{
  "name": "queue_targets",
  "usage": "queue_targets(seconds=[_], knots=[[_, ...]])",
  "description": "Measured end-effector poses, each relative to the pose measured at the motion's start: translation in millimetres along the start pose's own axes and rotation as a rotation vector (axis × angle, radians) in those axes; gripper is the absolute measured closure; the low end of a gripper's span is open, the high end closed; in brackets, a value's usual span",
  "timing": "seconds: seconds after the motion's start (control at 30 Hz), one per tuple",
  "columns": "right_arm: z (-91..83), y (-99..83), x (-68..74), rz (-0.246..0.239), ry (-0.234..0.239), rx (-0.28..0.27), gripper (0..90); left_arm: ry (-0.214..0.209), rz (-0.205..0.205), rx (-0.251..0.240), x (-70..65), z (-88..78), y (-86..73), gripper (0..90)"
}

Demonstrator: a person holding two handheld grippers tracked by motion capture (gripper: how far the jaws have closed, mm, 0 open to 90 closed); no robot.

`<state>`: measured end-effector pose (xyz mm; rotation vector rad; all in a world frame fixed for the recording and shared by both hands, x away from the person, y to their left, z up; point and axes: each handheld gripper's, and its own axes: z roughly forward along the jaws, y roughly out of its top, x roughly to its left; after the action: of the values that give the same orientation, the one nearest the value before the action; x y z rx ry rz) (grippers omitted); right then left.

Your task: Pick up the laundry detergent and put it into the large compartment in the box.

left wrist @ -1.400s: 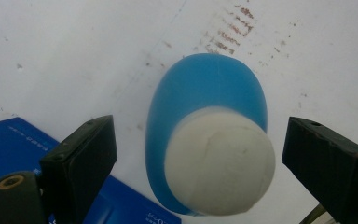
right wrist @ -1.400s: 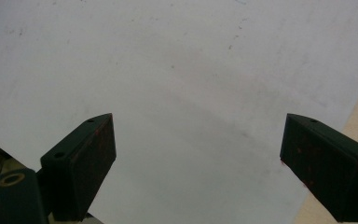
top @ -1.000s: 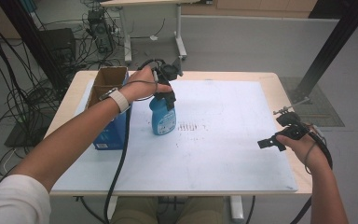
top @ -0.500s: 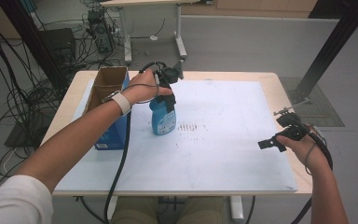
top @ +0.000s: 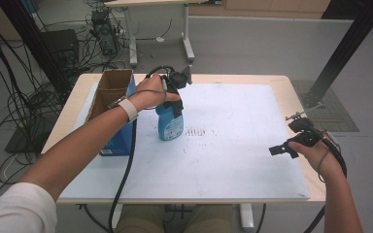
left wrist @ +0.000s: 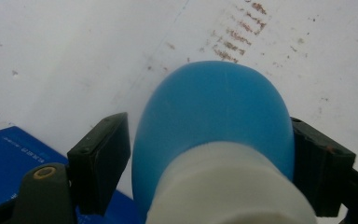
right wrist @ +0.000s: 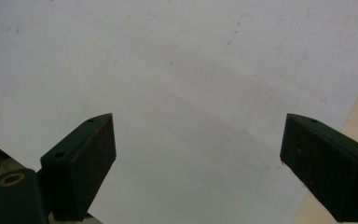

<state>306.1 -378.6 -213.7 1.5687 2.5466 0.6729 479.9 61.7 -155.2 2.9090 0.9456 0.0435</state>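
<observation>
A blue spray bottle (top: 170, 125) stands upright on the white sheet (top: 233, 155), left of centre. My left gripper (top: 174, 103) reaches down over its top, with a hand on the gripper's body. In the left gripper view the bottle's blue shoulder (left wrist: 214, 107) and white neck (left wrist: 223, 186) sit between the two black jaws. The jaws have just been closing around it. One pad (left wrist: 307, 163) meets the bottle's edge, while the other pad (left wrist: 105, 158) stands a sliver off. My right gripper (top: 278, 149) hovers open over the sheet near the table's right edge, nothing between its fingers (right wrist: 84, 158).
An open-topped cardboard box with blue sides (top: 116, 138) stands just left of the bottle, and its blue side (left wrist: 9, 158) lies close to the left jaw. Brown smudge marks (top: 199, 132) dot the sheet to the right of the bottle. A black cable (top: 126, 160) trails off the front edge.
The left hand and gripper have settled slightly onto the bottle's top. The bottle still stands in the same place. The right hand has not moved.
</observation>
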Motion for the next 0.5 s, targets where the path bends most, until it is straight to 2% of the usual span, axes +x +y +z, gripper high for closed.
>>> queue_targets(seconds=[0.5], knots=[[0.1, -1.1, -0.8, 0.002, 0.001, -0.002, 10.3, 0.016, -0.002, -0.002, -3.1, 6.2, -0.9, 26.4]])
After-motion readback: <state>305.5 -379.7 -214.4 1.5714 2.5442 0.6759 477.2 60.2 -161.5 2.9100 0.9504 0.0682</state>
